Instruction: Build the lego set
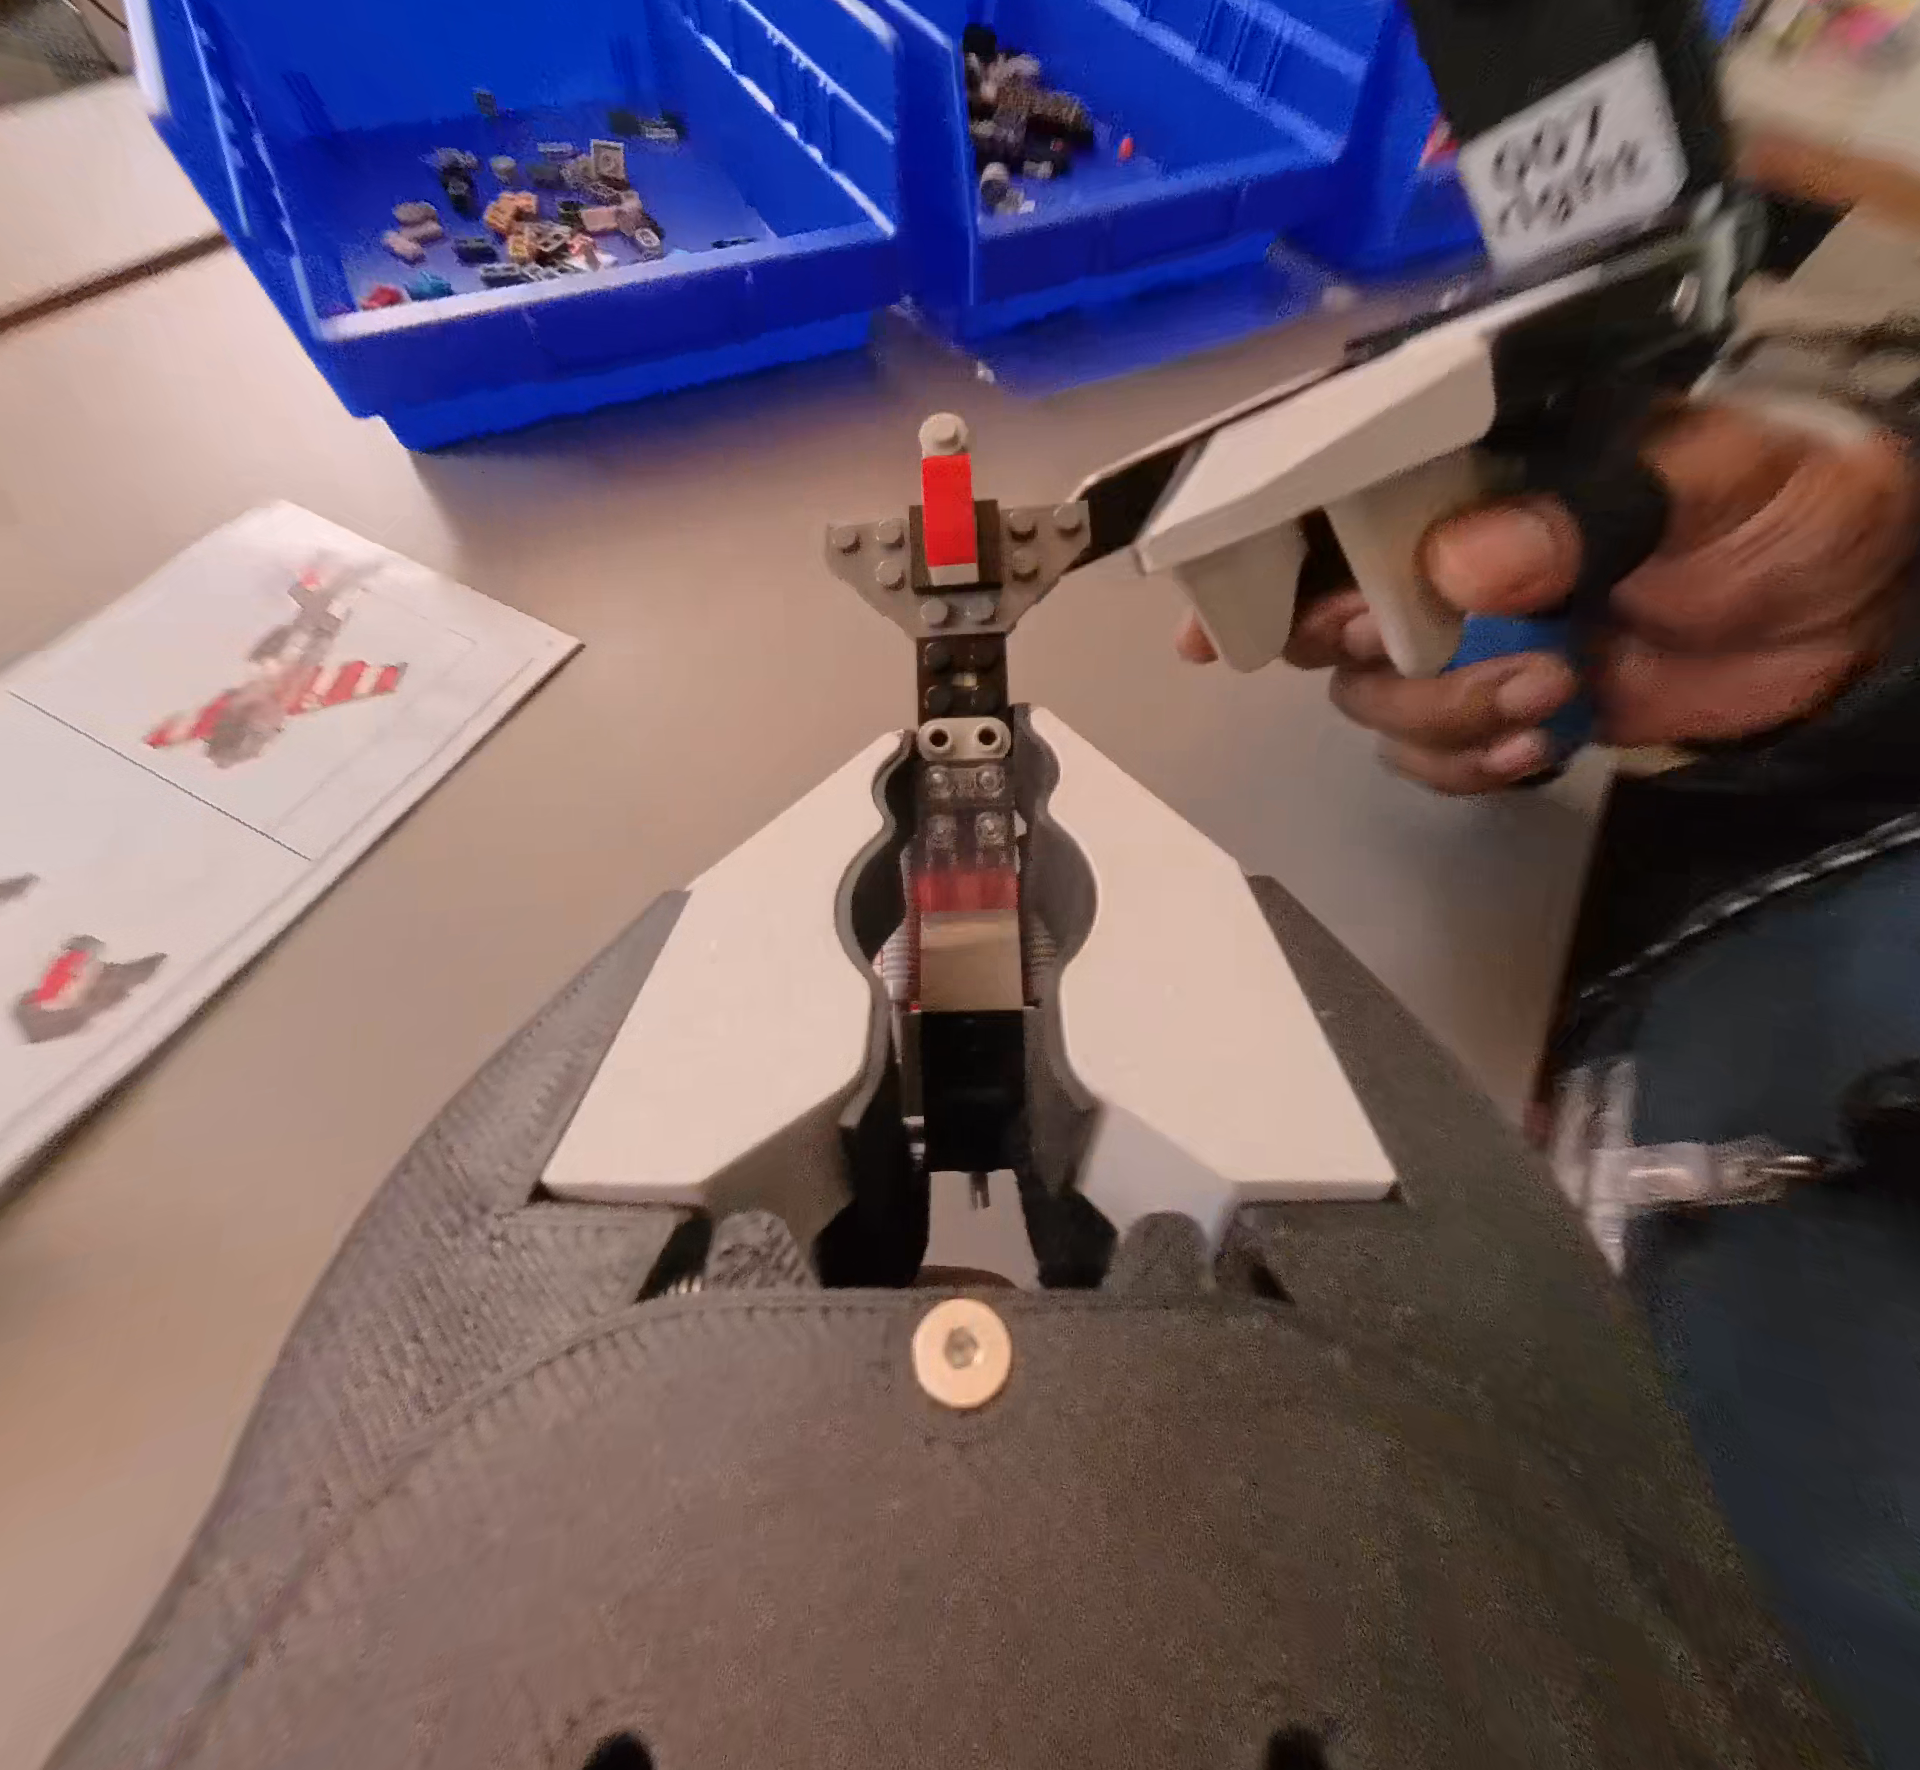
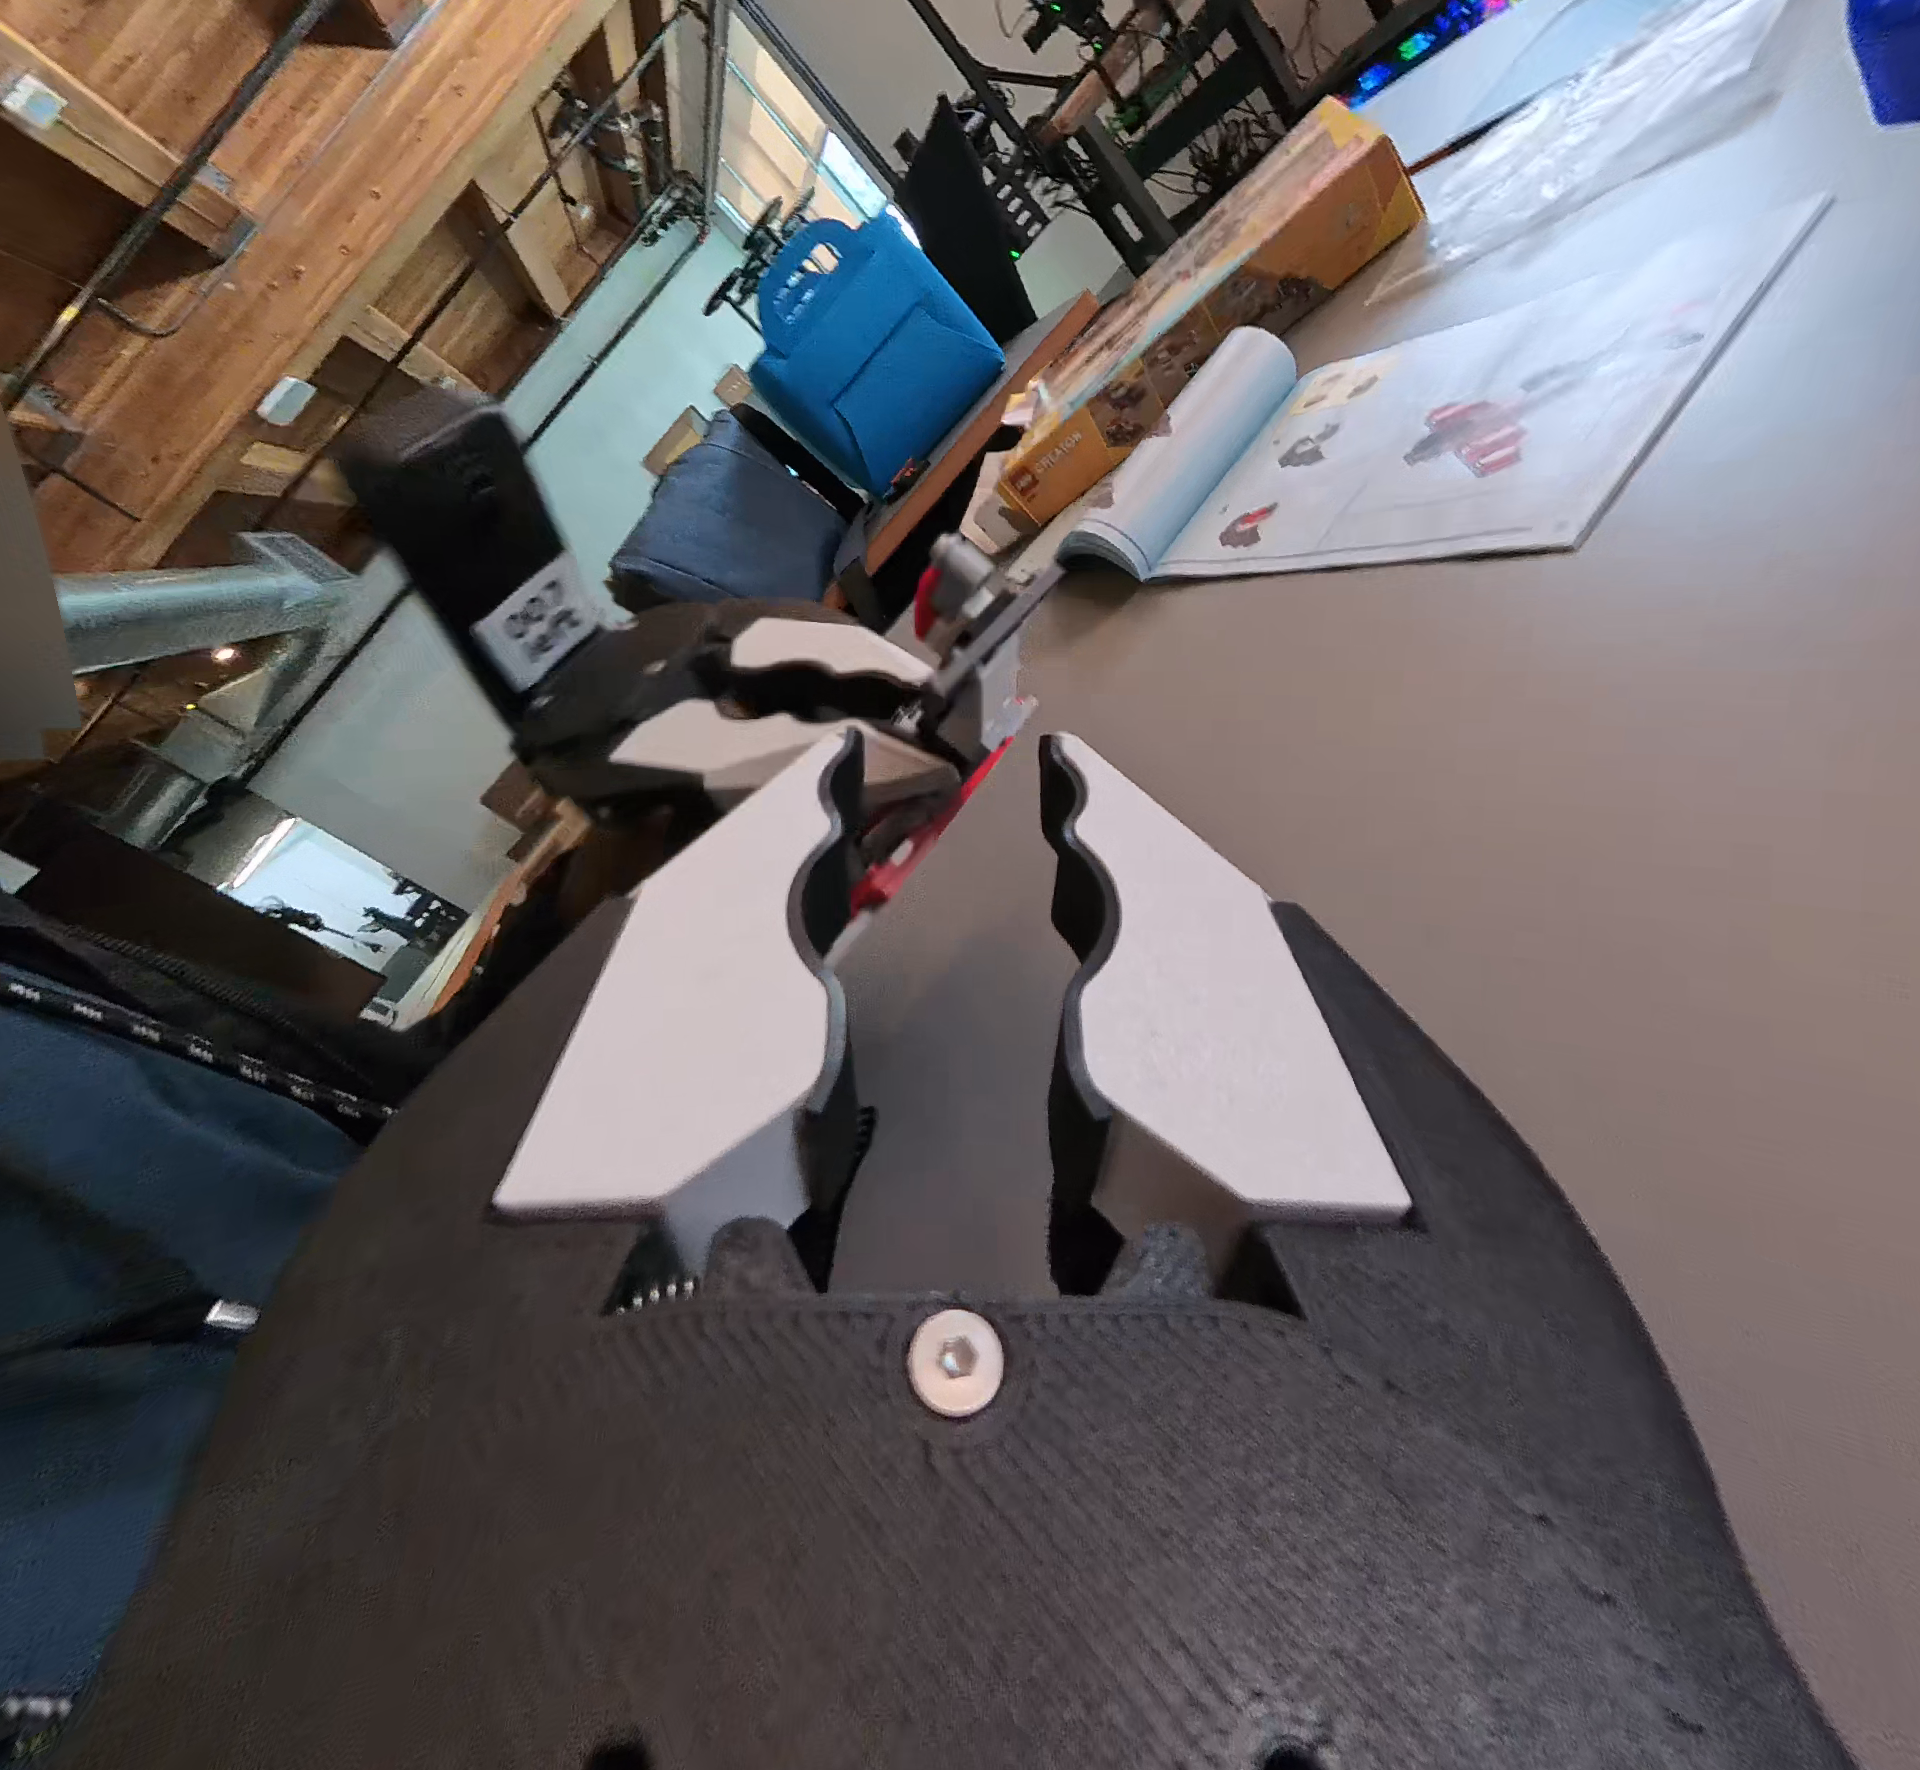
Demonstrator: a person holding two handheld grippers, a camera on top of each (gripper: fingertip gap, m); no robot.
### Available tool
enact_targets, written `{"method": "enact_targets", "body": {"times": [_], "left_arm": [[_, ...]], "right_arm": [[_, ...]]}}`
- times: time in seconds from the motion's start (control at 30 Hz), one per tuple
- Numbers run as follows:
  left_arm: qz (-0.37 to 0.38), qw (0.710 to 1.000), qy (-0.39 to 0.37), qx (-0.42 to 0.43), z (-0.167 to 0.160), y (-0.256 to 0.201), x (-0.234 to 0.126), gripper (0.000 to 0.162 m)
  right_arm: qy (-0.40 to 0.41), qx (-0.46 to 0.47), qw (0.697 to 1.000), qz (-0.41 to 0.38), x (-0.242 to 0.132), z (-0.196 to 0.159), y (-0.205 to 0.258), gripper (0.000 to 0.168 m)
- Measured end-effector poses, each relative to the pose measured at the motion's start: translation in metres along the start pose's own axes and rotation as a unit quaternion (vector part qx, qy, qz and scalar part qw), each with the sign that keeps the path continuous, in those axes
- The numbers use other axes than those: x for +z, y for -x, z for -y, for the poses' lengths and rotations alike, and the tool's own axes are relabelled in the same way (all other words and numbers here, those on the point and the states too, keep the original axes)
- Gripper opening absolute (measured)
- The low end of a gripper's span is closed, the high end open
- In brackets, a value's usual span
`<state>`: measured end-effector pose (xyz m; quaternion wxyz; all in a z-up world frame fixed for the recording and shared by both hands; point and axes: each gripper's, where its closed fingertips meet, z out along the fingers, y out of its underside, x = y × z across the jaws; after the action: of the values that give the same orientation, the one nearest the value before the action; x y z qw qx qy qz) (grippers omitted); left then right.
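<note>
tail fin at risk of a knock

the table [image 1: 675, 785] carries blue bins [image 1: 582, 162] at 11 o'clock and a manual [image 1: 260, 681] at 9. the left gripper [image 1: 961, 744] clamps the model [image 1: 961, 577], tail sticking out toward 12. the right gripper [image 2: 951, 764], jaws apart and empty, noses in at 2 o'clock beside the tail plate. a careless nudge there could pop the red fin [image 1: 948, 520] loose.

Even daylight, motion-blurred edges, strong wide-angle distortion.
</note>
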<state>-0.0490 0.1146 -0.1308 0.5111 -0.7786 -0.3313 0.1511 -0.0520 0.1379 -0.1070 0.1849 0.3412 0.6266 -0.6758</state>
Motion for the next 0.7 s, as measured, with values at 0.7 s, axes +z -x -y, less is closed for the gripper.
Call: {"method": "enact_targets", "body": {"times": [0.7], "left_arm": [[-0.351,0.831,-0.149,-0.405,0.056,0.010,-0.051,0.015]], "right_arm": [[0.023,-0.151,0.983,0.106,0.011,0.027,0.027,0.036]]}}
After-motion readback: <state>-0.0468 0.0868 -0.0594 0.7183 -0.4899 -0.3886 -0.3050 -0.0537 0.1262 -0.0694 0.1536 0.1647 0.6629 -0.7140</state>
